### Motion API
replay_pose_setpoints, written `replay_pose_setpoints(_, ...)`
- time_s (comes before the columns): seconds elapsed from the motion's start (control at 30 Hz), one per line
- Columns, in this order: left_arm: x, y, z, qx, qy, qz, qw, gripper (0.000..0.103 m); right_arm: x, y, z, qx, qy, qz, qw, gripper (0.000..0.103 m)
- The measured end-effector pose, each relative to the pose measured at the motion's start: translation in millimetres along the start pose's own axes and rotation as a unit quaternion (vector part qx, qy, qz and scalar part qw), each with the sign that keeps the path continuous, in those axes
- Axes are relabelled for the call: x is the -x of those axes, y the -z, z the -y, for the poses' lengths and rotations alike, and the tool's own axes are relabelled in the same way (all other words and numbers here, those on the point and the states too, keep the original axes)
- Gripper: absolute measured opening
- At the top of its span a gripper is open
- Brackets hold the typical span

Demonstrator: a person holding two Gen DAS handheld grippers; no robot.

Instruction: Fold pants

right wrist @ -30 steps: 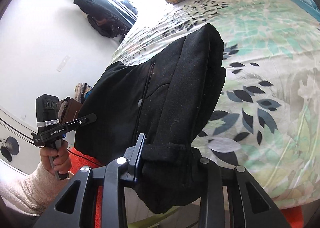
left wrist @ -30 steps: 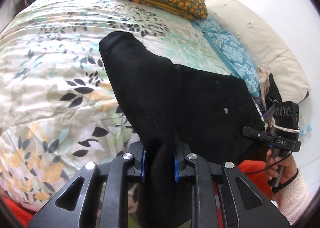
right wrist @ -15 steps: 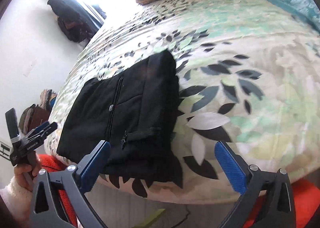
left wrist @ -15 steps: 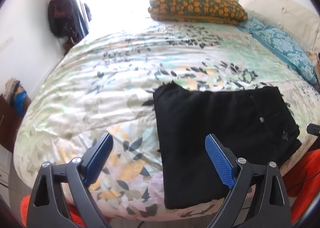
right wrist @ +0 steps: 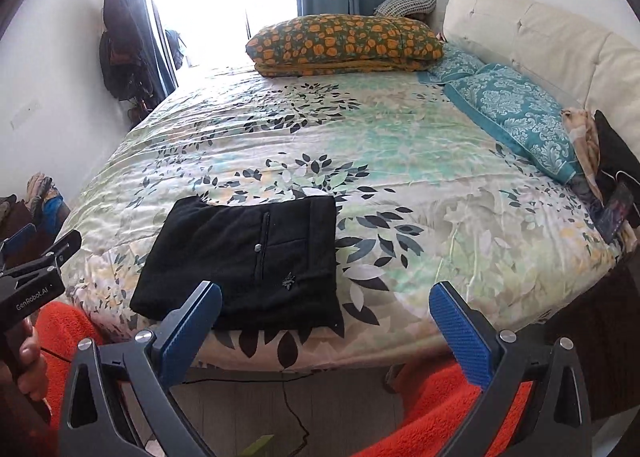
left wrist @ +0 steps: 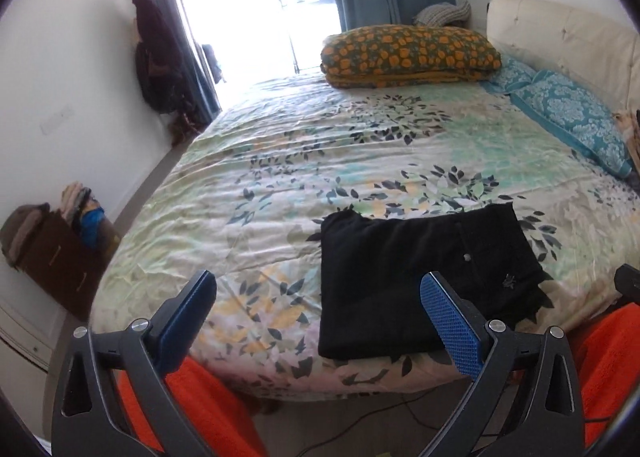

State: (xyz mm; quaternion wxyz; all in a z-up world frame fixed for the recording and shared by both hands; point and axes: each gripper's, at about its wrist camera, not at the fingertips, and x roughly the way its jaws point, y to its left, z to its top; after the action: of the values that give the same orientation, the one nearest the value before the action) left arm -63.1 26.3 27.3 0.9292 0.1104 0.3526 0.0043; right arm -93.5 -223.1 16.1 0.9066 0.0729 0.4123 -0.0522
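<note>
1 pair of black pants (left wrist: pixel 424 281), folded into a flat rectangle, lies near the front edge of the bed (left wrist: pixel 320 161); 1 second ago both grippers pinched it and held it raised. 1 left gripper (left wrist: pixel 316 309): jaws have just been opening, now spread wide, nothing between them. 1 right gripper (right wrist: pixel 325 317): jaws have just been opening, likewise spread and empty, drawn back from the pants. 1 orange-patterned pillow (right wrist: pixel 344 43), 2 teal pillows (right wrist: pixel 516 117), 1 cream headboard (right wrist: pixel 532 45), 1 hand (right wrist: pixel 28 365) on the left gripper's handle.

The pants' (left wrist: pixel 420 277) near edge hides behind the left tongs (left wrist: pixel 320 297).
</note>
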Motion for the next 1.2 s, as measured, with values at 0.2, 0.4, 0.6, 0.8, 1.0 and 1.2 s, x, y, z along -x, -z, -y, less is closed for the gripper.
replay_pose_setpoints(0.2,1.8,7.6,11.1,-0.018,0.039,-0.033,0.9985,0.102,1.3,15.4,-34.1,0.041,0.01,-0.014,0.999,0.103)
replay_pose_setpoints(0.4,-8.9,15.1,14.2,-0.01,0.061,-0.067,0.9958,0.102,-5.9,14.2,-46.8,0.056,0.033,-0.011,0.998,0.103)
replay_pose_setpoints(0.6,-25.3,20.6,9.8,0.009,0.08,-0.105,0.9913,0.102,-7.4,14.6,-53.5,0.069,0.053,-0.01,0.996,0.103)
replay_pose_setpoints(0.8,-26.9,19.1,10.9,0.005,0.074,-0.104,0.9918,0.102,-12.4,15.1,-51.3,0.063,0.057,-0.019,0.996,0.103)
replay_pose_setpoints(1.0,-27.3,19.4,12.7,0.0,0.072,-0.103,0.9921,0.102,-15.8,17.3,-49.8,0.066,0.061,-0.023,0.996,0.103)
replay_pose_setpoints(1.2,-25.7,19.9,14.8,-0.004,0.066,-0.098,0.993,0.102,-19.7,19.4,-44.9,0.061,0.06,-0.031,0.996,0.103)
